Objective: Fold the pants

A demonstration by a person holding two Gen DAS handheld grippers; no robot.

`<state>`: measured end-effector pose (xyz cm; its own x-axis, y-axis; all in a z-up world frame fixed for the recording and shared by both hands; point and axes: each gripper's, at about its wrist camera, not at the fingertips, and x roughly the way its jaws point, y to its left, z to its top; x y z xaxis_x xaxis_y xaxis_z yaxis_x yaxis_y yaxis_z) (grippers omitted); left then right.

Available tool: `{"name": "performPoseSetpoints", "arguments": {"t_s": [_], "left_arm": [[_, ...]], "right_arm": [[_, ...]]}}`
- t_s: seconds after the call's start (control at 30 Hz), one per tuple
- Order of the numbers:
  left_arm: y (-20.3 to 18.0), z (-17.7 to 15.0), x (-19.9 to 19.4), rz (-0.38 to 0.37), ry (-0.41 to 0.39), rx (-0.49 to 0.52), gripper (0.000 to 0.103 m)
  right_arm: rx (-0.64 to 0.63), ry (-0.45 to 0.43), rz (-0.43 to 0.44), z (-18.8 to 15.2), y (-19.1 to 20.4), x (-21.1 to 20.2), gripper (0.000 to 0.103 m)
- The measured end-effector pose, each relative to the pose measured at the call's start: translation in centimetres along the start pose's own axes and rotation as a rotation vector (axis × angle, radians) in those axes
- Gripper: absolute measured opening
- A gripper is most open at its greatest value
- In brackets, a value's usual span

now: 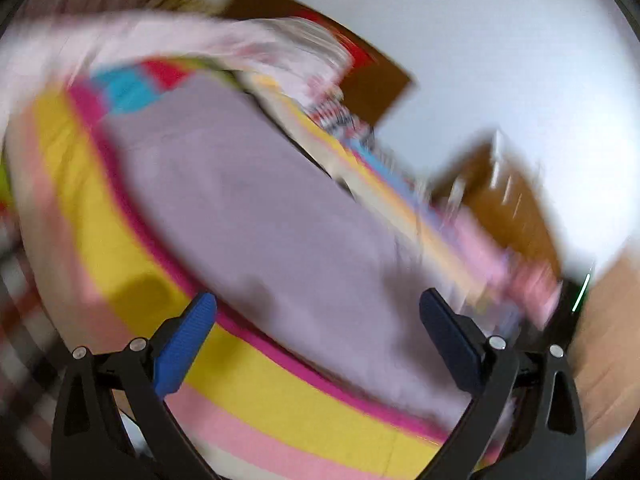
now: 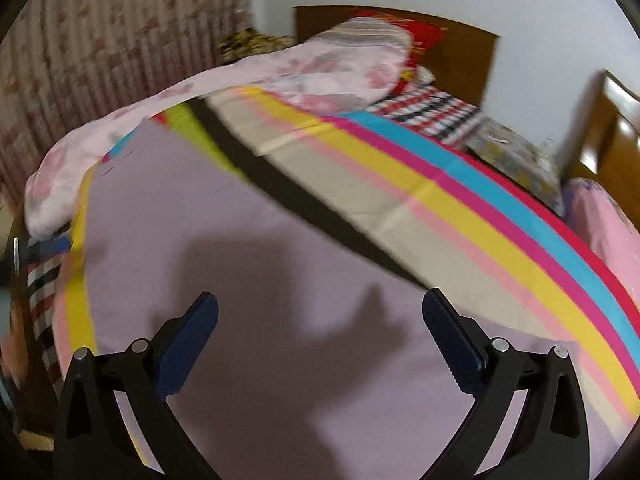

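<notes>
Lilac pants lie spread flat on a bed with a rainbow-striped sheet; the left wrist view is heavily blurred by motion. My left gripper hovers open above the near edge of the pants, nothing between its blue pads. In the right wrist view the same lilac pants fill the foreground, with a shadow of a gripper across them. My right gripper is open just above the cloth, holding nothing. A dark band runs along the far edge of the pants.
A pink floral quilt is bunched at the head of the bed beside pillows and a checked cloth. A wooden headboard and wooden furniture stand against the white wall. A striped curtain hangs left.
</notes>
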<state>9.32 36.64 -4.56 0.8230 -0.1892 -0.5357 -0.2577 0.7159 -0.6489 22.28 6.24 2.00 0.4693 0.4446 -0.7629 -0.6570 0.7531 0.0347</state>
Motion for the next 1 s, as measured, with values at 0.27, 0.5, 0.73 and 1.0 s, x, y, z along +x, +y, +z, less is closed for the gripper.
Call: {"name": "performPoseSetpoints", "arguments": {"t_s": [0.27, 0.5, 0.73, 1.0], "left_arm": [[7.2, 4.7, 2.1, -0.032, -0.013, -0.146, 0.089], [8.6, 7.8, 5.5, -0.052, -0.034, -0.171, 0.082], [9.8, 8.7, 6.4, -0.049, -0.018, -0.145, 0.068], [6.6, 8.3, 7.1, 0.045, -0.054, -0.037, 0.094]], "right_arm": [[0.047, 0.090, 0.049, -1.5, 1.2, 2.8, 0.098], [0.046, 0.097, 0.035, -2.1, 1.2, 2.9, 0.099], [0.043, 0.096, 0.035, -2.1, 1.1, 3.0, 0.099], [0.041, 0.093, 0.040, -2.1, 1.1, 3.0, 0.099]]}}
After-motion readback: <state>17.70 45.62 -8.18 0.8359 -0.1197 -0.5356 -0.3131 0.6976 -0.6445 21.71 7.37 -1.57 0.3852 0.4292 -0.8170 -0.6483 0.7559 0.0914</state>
